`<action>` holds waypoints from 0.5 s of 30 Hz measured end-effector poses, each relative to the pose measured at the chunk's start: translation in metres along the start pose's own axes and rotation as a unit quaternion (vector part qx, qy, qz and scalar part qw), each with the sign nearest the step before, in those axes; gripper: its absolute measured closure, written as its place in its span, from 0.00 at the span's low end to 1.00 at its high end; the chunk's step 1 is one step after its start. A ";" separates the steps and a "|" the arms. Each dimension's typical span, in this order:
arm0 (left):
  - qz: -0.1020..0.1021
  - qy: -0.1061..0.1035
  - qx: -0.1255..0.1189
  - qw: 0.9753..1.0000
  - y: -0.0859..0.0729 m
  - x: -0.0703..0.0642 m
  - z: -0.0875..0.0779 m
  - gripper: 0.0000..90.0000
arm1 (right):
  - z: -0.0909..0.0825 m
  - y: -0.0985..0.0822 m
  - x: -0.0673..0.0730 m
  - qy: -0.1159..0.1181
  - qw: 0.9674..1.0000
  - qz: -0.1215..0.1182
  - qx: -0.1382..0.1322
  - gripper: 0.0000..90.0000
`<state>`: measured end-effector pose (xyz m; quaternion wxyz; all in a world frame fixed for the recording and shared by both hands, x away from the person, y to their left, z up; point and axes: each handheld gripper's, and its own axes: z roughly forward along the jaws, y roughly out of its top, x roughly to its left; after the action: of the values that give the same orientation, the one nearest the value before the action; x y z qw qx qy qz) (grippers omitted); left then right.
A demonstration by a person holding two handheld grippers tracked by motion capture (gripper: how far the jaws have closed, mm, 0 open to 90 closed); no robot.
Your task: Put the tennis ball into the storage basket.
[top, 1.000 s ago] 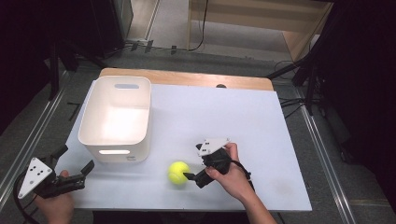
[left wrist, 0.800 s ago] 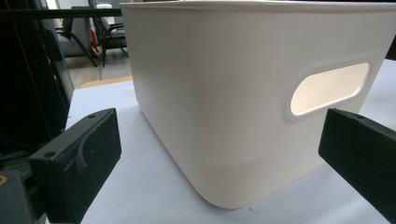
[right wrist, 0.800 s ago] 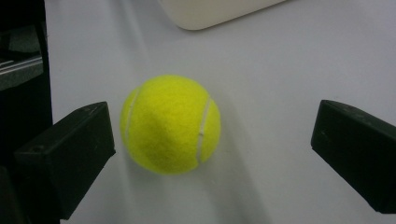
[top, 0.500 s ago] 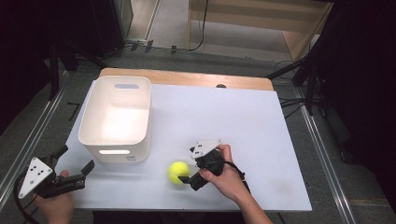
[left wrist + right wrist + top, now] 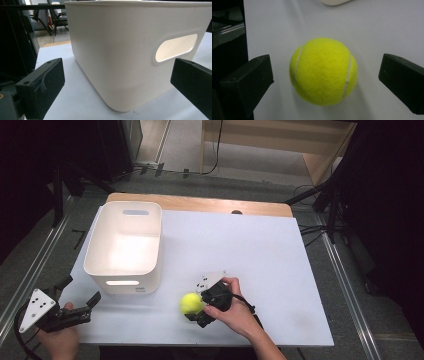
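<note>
A yellow tennis ball lies on the white table near its front edge. My right gripper is open, one jaw on each side of the ball. In the right gripper view the ball sits between the spread jaws of the right gripper, with a gap on both sides. My left gripper is open at the front left corner and holds nothing. It points at the near wall of a white bin. In the left gripper view the bin and its handle slot stand close ahead of the left gripper.
The white table top stretches free to the right of and behind the ball. A wooden strip runs along its far edge. Metal rails and grey floor flank the table on both sides.
My right gripper has slid left toward the ball, so its jaws now straddle it. The ball, bin and left gripper have stayed put.
</note>
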<state>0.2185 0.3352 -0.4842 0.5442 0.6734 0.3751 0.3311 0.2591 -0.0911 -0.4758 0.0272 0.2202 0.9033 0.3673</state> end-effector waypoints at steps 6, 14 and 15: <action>-0.002 0.000 -0.001 1.000 0.000 0.000 0.000 0.00 | 0.009 0.001 0.002 -0.001 1.000 -0.003 0.014 0.00; 0.000 0.000 0.000 1.000 0.000 0.000 0.000 0.00 | 0.019 0.001 0.005 -0.017 0.999 0.007 0.040 0.00; 0.001 -0.001 -0.001 1.000 0.000 0.000 0.000 0.00 | 0.020 0.001 0.005 -0.016 0.999 0.010 0.043 0.00</action>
<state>0.2187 0.3351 -0.4844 0.5452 0.6731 0.3738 0.3316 0.2591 -0.0756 -0.4893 0.0285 0.2364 0.9154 0.3247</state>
